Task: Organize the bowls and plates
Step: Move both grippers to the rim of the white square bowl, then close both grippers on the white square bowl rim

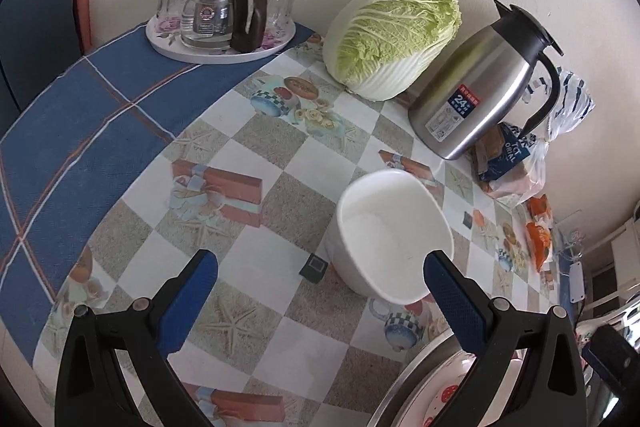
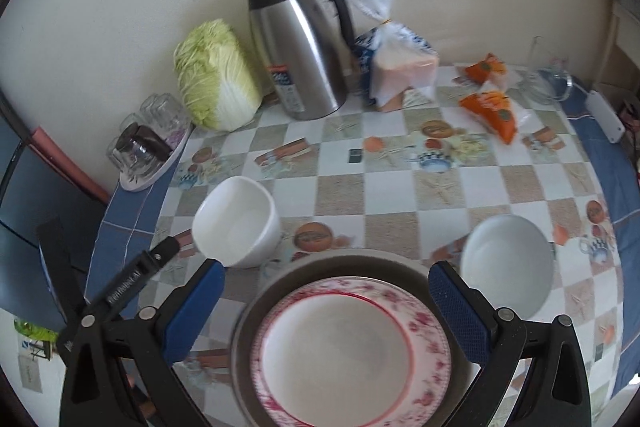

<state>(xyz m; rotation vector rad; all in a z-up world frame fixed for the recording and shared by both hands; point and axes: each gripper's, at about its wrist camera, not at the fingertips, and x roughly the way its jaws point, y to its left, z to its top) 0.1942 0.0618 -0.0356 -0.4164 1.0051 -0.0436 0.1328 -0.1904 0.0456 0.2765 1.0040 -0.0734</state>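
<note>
A white bowl (image 1: 394, 231) stands on the checked tablecloth. My left gripper (image 1: 320, 259) is open, and its right fingertip overlaps the bowl's near rim while the left one hangs over bare cloth. In the right wrist view the same bowl (image 2: 240, 223) sits at the left, with one left-gripper finger (image 2: 160, 255) beside it. A second white bowl (image 2: 508, 259) sits at the right. Between them a floral-rimmed plate (image 2: 348, 351) lies inside a grey metal dish (image 2: 320, 261). My right gripper (image 2: 326, 269) hovers open over this stack, its fingers either side of it.
Along the wall stand a napa cabbage (image 1: 392, 35), a steel thermos jug (image 1: 476, 87), a bagged loaf (image 2: 400, 67) and orange packets (image 2: 490, 109). A tray (image 1: 220, 55) holds a glass pot and tumblers at the back left. A glass jug (image 2: 548, 83) and a white power strip (image 2: 604, 115) lie far right.
</note>
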